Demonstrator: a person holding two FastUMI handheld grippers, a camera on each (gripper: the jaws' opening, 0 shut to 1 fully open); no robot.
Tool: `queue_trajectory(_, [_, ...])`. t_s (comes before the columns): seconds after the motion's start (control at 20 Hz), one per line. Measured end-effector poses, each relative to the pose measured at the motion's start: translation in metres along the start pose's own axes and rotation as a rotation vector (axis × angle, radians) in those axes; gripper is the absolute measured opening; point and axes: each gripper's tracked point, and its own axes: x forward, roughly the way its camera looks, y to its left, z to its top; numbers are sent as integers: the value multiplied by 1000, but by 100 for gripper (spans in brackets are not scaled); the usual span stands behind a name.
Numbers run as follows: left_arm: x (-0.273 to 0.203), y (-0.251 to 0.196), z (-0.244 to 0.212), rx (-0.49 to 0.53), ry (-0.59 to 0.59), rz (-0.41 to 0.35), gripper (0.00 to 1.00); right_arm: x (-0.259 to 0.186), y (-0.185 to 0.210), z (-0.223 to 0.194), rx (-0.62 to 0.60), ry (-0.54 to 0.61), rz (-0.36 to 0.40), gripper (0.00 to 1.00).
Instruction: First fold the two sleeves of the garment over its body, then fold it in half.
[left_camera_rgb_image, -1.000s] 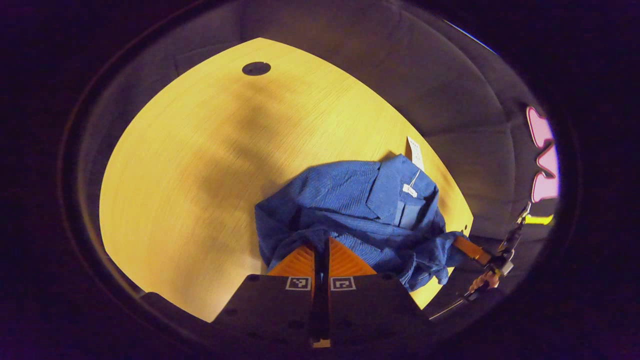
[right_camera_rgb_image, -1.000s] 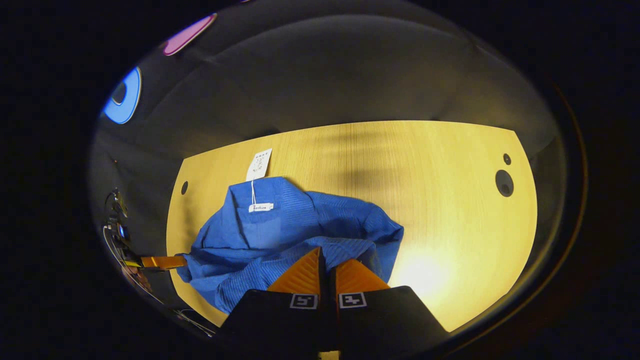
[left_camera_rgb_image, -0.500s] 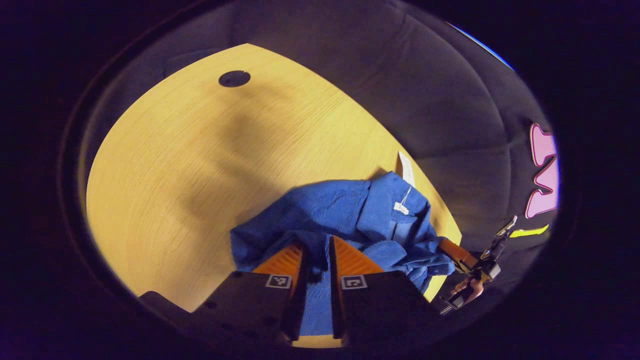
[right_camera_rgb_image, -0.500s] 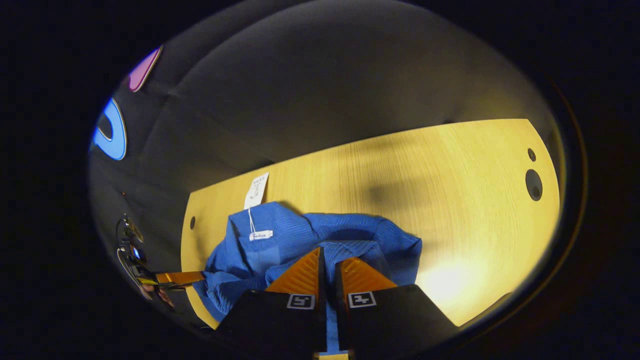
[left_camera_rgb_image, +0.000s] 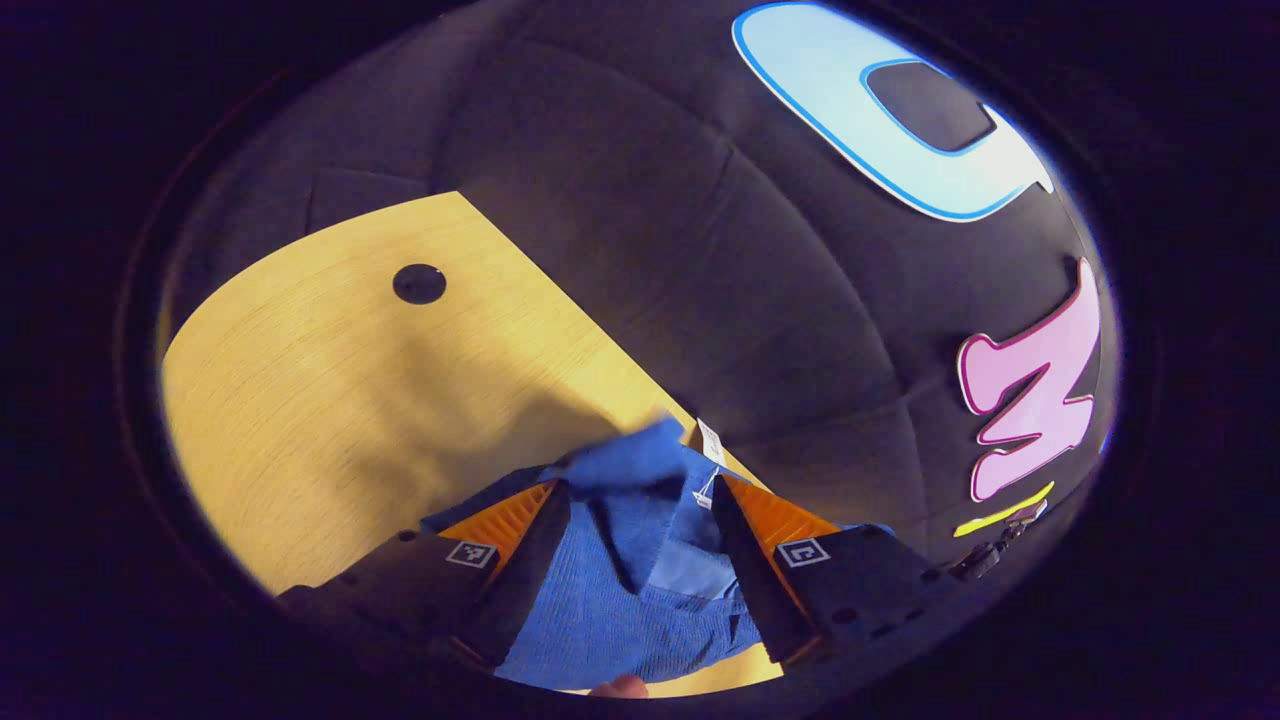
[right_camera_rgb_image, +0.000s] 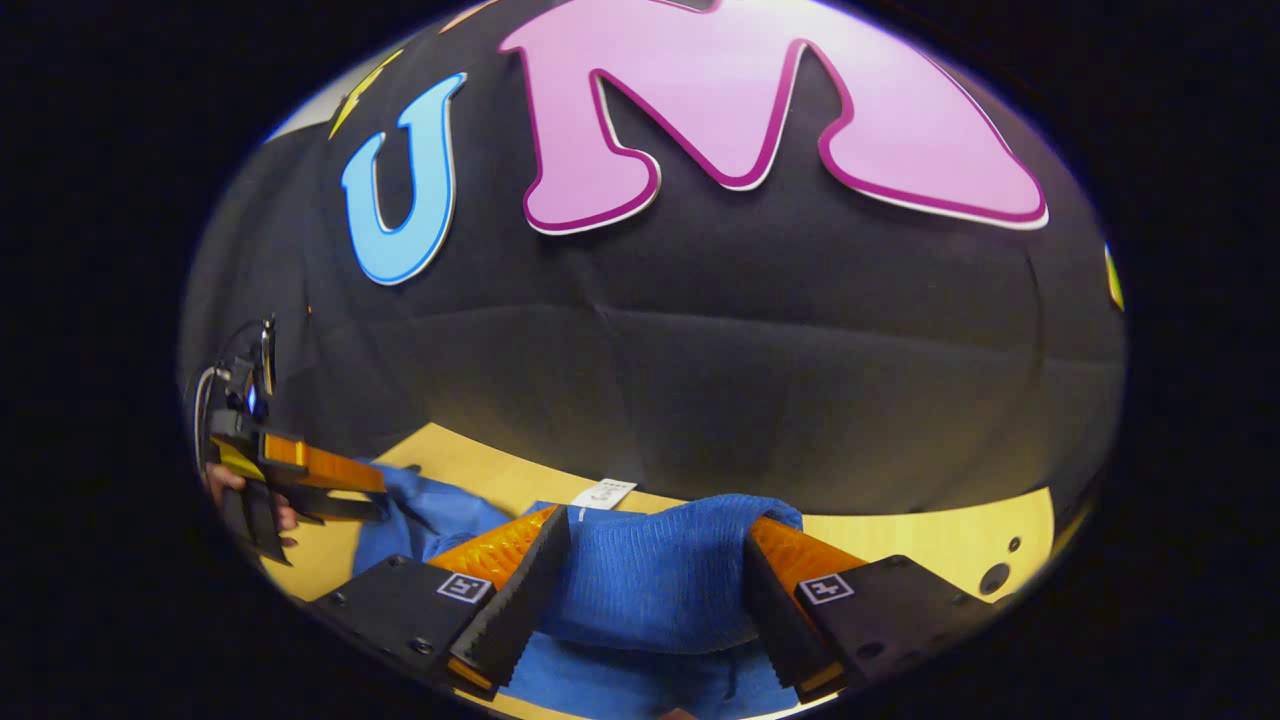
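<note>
The blue ribbed garment (left_camera_rgb_image: 620, 590) lies bunched on the wooden table (left_camera_rgb_image: 300, 400), with a white hang tag (left_camera_rgb_image: 711, 440) at its collar. My left gripper (left_camera_rgb_image: 638, 483) is open, its fingers spread wide on either side of the cloth. In the right gripper view the garment (right_camera_rgb_image: 650, 580) rises in a hump between the fingers of my right gripper (right_camera_rgb_image: 657, 515), which is open too. The tag (right_camera_rgb_image: 603, 493) lies just beyond the hump. At the left of that view the left gripper (right_camera_rgb_image: 375, 495), held by a hand (right_camera_rgb_image: 222, 482), reaches over the cloth's edge.
A round cable hole (left_camera_rgb_image: 419, 284) sits near the table's far corner, with bare wood to the left of the garment. Two small holes (right_camera_rgb_image: 994, 577) mark the table's right end (right_camera_rgb_image: 920, 540). The booth's black cloth wall stands close behind the table.
Both grippers were shut on the garment's folds and have opened wide, letting the cloth go. Both cameras have tilted up toward the wall, and the garment now sits lower in both views.
</note>
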Motion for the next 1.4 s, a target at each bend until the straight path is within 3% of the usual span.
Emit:
queue_trajectory(0.1, [-6, -2, 6, -53, -23, -19, 84, -7, -6, 1, 186, 36, -20, 94])
queue_trajectory(0.15, [-9, 1, 9, -83, -39, -25, 84, -11, -16, 6, 219, 17, -49, 86])
queue_trajectory(0.2, [-14, 1, 9, -82, -34, -26, 83, -17, -18, 15, 284, 23, -41, 84])
queue_trajectory(0.25, [-17, 1, 6, -66, -24, -14, 83, -26, -20, 25, 332, 16, -32, 95])
queue_trajectory(0.3, [-21, -2, 2, -33, 1, -12, 83, -32, -31, 36, 327, -10, -52, 96])
queue_trajectory(0.45, [-32, -20, -3, 126, 14, 2, 84, -46, -54, 71, 192, -150, -142, 96])
queue_trajectory(0.65, [-63, -61, -6, 282, -62, -23, 85, -89, -40, 76, -22, -158, -169, 97])
queue_trajectory(0.8, [-87, -83, -16, 428, -153, 1, 85, -126, -3, 91, -211, -217, -157, 97])
queue_trajectory(0.95, [-128, -111, -37, 588, -271, 33, 84, -180, 46, 100, -306, -300, -127, 97])
queue_trajectory(1.2, [-217, -155, -91, 597, -402, -23, 85, -269, 118, 84, -354, -396, -114, 98])
queue_trajectory(1.4, [-290, -152, -122, 636, -514, -1, 84, -348, 155, 63, -366, -485, -154, 98])
